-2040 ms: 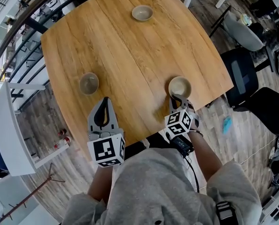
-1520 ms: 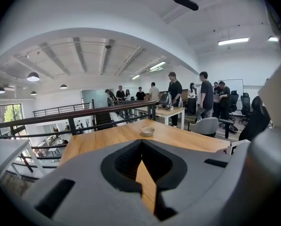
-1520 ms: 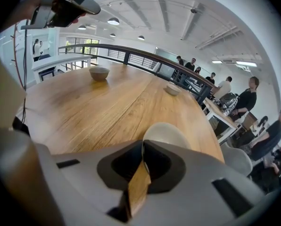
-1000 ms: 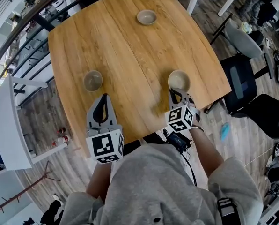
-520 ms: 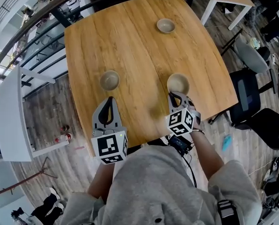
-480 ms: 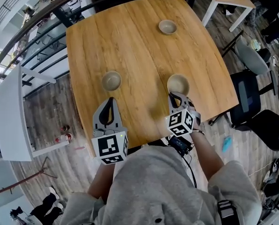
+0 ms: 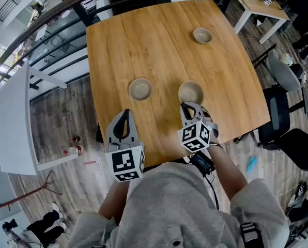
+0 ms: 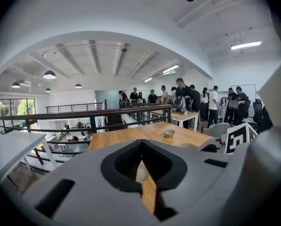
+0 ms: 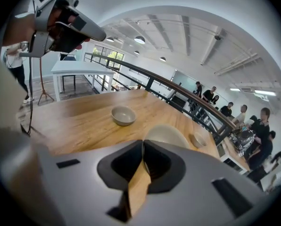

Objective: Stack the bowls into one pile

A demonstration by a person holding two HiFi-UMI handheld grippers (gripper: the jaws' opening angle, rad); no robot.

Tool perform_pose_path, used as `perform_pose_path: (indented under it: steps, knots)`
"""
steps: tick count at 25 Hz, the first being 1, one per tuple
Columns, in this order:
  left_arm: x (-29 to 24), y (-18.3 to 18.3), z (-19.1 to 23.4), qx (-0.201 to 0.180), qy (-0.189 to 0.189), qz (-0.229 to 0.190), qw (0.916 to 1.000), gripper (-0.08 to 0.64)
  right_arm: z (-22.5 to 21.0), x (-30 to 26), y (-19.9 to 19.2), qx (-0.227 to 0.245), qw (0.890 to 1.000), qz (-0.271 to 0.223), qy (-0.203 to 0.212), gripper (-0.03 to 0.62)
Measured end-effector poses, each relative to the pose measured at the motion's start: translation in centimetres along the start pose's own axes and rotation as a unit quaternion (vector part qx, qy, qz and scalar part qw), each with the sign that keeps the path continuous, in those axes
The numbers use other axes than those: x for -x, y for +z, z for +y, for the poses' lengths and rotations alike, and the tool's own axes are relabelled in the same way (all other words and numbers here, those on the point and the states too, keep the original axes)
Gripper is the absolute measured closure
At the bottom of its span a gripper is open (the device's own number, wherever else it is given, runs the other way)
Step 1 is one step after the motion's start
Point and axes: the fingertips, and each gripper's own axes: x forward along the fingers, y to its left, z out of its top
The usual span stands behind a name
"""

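Bowls: three, round, plain beige, smooth.
Tabletop (image 7: 159, 40): one, light grained wood, rounded corners.
My right tool (image 7: 185, 106): jaws pinched narrow on the rim of the held bowl (image 7: 190, 92), by the near edge.
My left tool (image 7: 124, 112): jaws together, empty, at the near edge.
Second bowl (image 7: 140, 89): toward the left edge.
Third bowl (image 7: 202, 35): near the far right corner.

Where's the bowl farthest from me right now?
In the head view the far bowl sits alone toward the far right corner of the table, well beyond the near right bowl and the near left bowl.
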Motion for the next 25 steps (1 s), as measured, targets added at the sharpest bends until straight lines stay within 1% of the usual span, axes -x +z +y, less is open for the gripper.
perform_pose_path:
  steps: [5, 12, 20, 25]
  knots:
    - [0.4, -0.8, 2.6, 0.006, 0.001, 0.000, 1.0000, 0.546, 2.6, -1.4, 3.6, 0.025, 1.000, -0.012, 0.012, 0.558]
    - [0.8, -1.3, 5.3, 0.014, -0.008, -0.003, 0.9999, 0.546, 5.7, -3.2, 7.4, 0.052, 0.998, -0.018, 0.023, 0.558]
    - [0.5, -1.7, 8.3, 0.021, -0.023, -0.005, 0.9995, 0.546, 7.8, -5.8, 10.5, 0.067, 0.997, -0.013, 0.020, 0.558]
    - [0.1, -2.4, 10.0, 0.028, -0.025, 0.000, 0.9993, 0.546, 9.3, -8.1, 12.0, 0.074, 0.997, -0.013, 0.031, 0.558]
